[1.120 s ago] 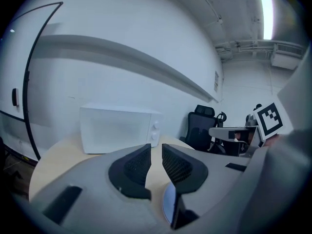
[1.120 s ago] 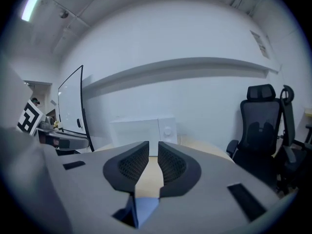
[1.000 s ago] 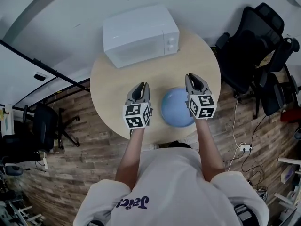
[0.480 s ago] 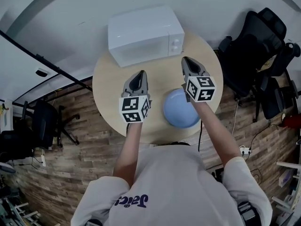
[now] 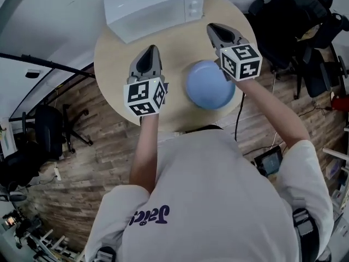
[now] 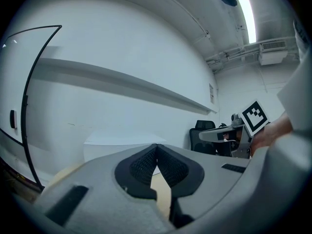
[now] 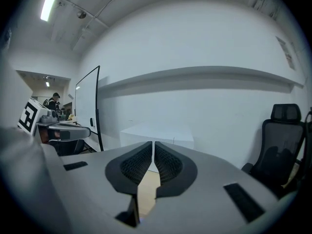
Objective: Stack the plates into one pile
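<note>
A blue plate pile (image 5: 210, 84) lies on the round wooden table (image 5: 174, 45), near its front right edge; I cannot tell how many plates it holds. My left gripper (image 5: 150, 49) hovers over the table left of the pile, shut and empty, its pads meeting in the left gripper view (image 6: 156, 148). My right gripper (image 5: 211, 27) hangs above the pile's far right side. Its jaws have just been closing and now stand shut (image 7: 153, 144) with nothing between them. Neither gripper touches the plates.
A white microwave (image 5: 152, 4) stands at the table's back, ahead of both grippers (image 6: 122, 143) (image 7: 156, 129). Black office chairs (image 5: 297, 21) crowd the right side, and another chair (image 5: 49, 141) stands on the wooden floor at the left.
Both grippers have risen from beside the plate pile and moved toward the microwave, jaws closing. The pile has stayed on the table. The head view has shifted.
</note>
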